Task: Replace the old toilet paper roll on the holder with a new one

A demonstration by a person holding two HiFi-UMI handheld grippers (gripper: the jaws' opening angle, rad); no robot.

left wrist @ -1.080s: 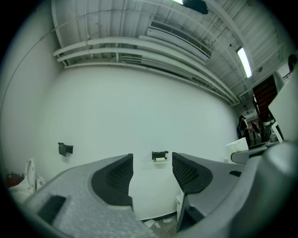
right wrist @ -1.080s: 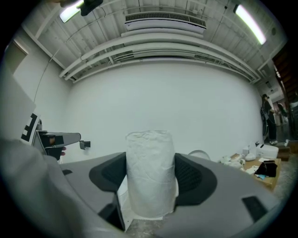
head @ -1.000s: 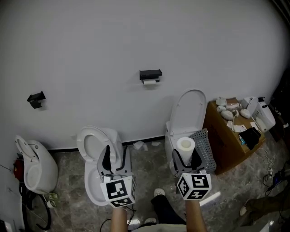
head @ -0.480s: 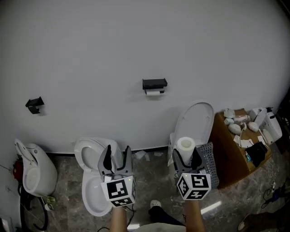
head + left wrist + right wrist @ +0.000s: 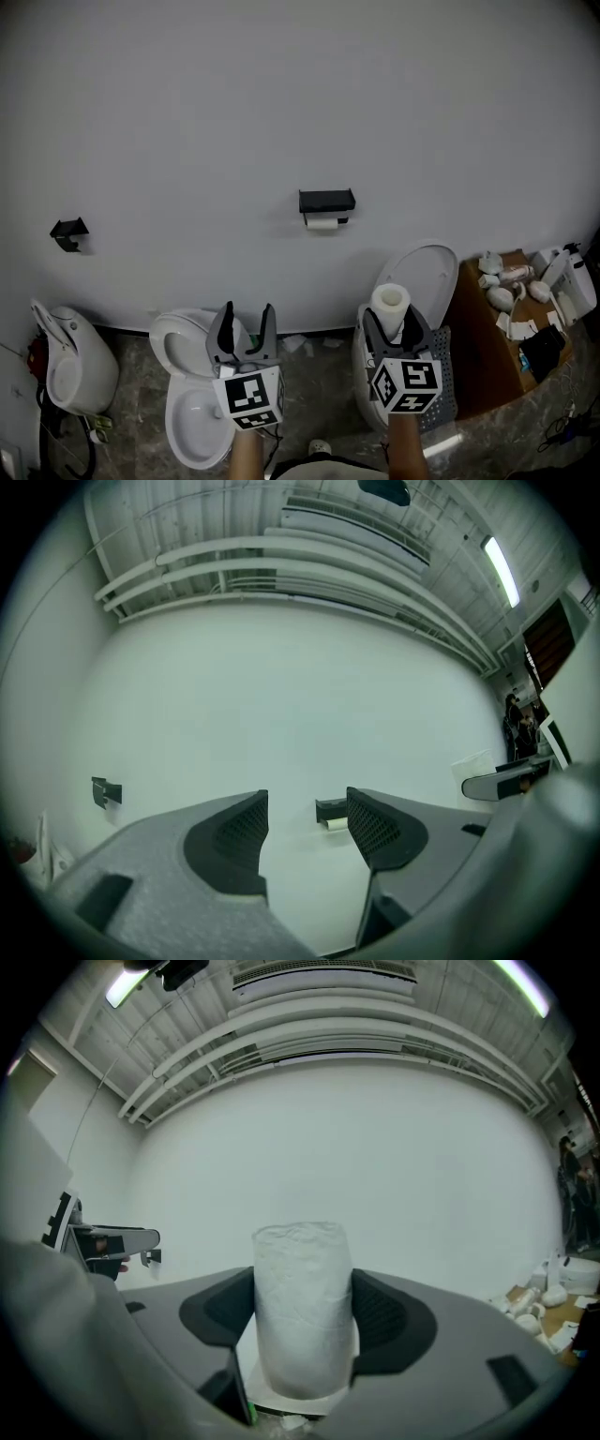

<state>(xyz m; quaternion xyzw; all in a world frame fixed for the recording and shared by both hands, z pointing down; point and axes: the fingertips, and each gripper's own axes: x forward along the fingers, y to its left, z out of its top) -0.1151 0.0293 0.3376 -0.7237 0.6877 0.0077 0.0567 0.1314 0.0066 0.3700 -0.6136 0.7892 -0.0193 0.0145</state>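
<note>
A black holder point(image 5: 326, 200) hangs on the white wall with a thin old roll point(image 5: 322, 223) under it; the holder point(image 5: 331, 808) also shows between the left jaws, far off. My right gripper point(image 5: 394, 323) is shut on a new white toilet paper roll point(image 5: 390, 307), held upright; in the right gripper view the new roll point(image 5: 302, 1307) fills the gap between the pads. My left gripper point(image 5: 243, 328) stands open with nothing between its fingers, level and aimed at the wall. Both grippers are well short of the holder.
Two white toilets stand below: one point(image 5: 192, 398) under the left gripper, one with a raised lid point(image 5: 425, 274) behind the right. A third toilet point(image 5: 70, 364) sits far left. A second black bracket point(image 5: 67, 232) is on the wall. A cluttered brown box point(image 5: 502, 328) is at right.
Both grippers have advanced toward the wall together; the holder now sits lower and nearer in the head view, and the toilets have slid down. The grip on the new roll is unchanged.
</note>
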